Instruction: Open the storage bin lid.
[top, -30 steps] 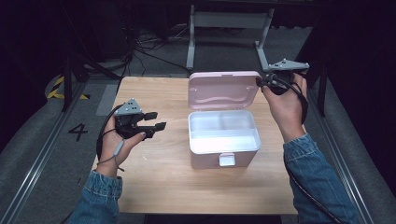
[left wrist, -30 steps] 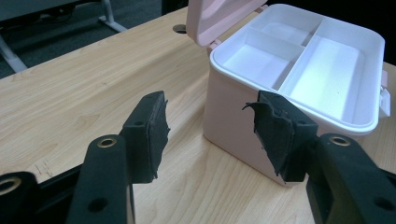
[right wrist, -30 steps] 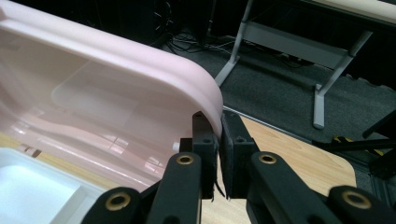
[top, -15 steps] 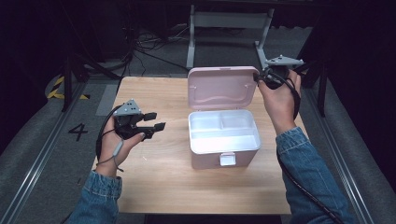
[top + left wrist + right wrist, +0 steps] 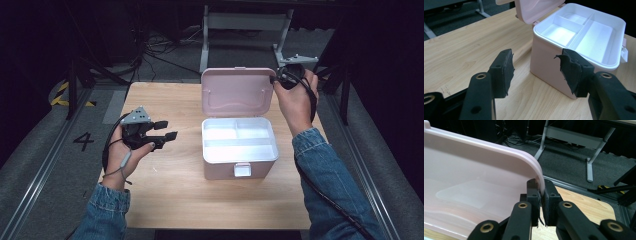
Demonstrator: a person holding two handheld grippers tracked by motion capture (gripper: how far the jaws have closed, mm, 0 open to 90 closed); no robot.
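A pink box [image 5: 240,157] with a white divided tray inside stands open in the middle of the wooden table [image 5: 165,200]. Its pink lid [image 5: 237,92] is raised, leaning back. My right gripper [image 5: 275,79] is shut on the lid's upper right corner; in the right gripper view the two pads [image 5: 533,195] pinch the lid's rim [image 5: 537,173]. My left gripper [image 5: 167,130] hovers open to the left of the box, jaws pointing at it. In the left gripper view its pads [image 5: 504,72] stand apart with nothing between, the box [image 5: 579,37] just beyond them.
A metal frame with legs [image 5: 245,22] stands behind the table on the dark floor. A floor marking "4" [image 5: 82,141] lies left of the table. Bare wood [image 5: 461,50] lies between the left gripper and the box.
My right gripper has moved the lid's corner toward the left and a little down, and the lid has tipped up from lying back to a steeper lean. The left gripper has stayed put.
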